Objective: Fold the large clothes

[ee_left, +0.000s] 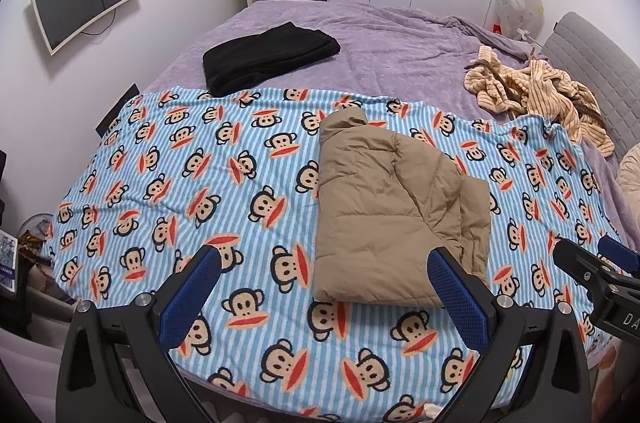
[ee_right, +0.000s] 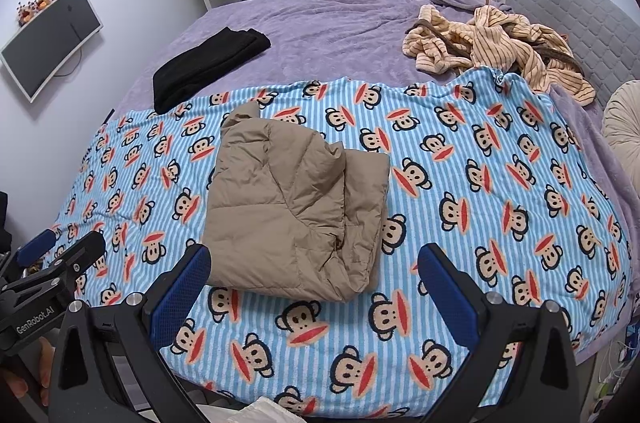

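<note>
Tan jacket (ee_right: 296,211) folded on blanket (ee_right: 460,183); fingertips (ee_right: 44,355) only right view.

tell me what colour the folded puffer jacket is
Tan, a plain khaki brown; the folded puffer jacket shows best in the right wrist view.

Left tongs (ee_left: 324,283) were matte black, each arm carrying a blue mesh-textured pad and silver round screw heads at the pivots. Right tongs (ee_right: 314,279) matched: black frame, blue pads, silver screws. White lettering "GenRobot.AI" ran along the left unit's black body in the right wrist view.
</note>
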The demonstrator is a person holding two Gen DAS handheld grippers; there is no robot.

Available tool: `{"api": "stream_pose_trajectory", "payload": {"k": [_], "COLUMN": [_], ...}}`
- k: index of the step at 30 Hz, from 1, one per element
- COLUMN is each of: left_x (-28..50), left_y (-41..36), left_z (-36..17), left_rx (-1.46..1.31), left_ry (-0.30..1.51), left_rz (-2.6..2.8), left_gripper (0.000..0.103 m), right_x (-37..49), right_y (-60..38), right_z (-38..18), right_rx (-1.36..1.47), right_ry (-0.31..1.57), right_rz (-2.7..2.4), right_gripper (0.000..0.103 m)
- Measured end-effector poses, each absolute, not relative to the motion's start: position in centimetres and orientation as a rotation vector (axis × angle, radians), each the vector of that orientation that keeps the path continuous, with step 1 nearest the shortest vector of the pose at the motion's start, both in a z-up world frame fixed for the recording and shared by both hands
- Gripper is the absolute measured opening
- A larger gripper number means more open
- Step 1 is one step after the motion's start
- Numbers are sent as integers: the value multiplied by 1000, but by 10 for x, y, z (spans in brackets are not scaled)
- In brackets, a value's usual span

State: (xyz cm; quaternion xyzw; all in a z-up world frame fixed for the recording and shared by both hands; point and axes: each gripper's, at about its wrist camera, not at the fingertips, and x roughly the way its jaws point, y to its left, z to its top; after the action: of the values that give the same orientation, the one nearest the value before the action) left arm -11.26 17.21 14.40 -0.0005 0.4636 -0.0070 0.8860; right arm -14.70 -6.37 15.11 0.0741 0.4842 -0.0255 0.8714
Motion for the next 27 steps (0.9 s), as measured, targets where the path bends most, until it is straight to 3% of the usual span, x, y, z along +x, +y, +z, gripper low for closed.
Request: {"api": "stream_pose_trajectory", "payload": {"k": [27], "left_x": [-116], "left_y": [174], "left_z": [147], "left_rx": [-15], "left_ry": [953], "left_rz": [-27], "left_gripper": [103], "right_x": [-148], "right_y": [-62], "right_z": [150], "right_rx": [157], "right_ry": [1013], "right_rz": [-55], "right_gripper": [103]}}
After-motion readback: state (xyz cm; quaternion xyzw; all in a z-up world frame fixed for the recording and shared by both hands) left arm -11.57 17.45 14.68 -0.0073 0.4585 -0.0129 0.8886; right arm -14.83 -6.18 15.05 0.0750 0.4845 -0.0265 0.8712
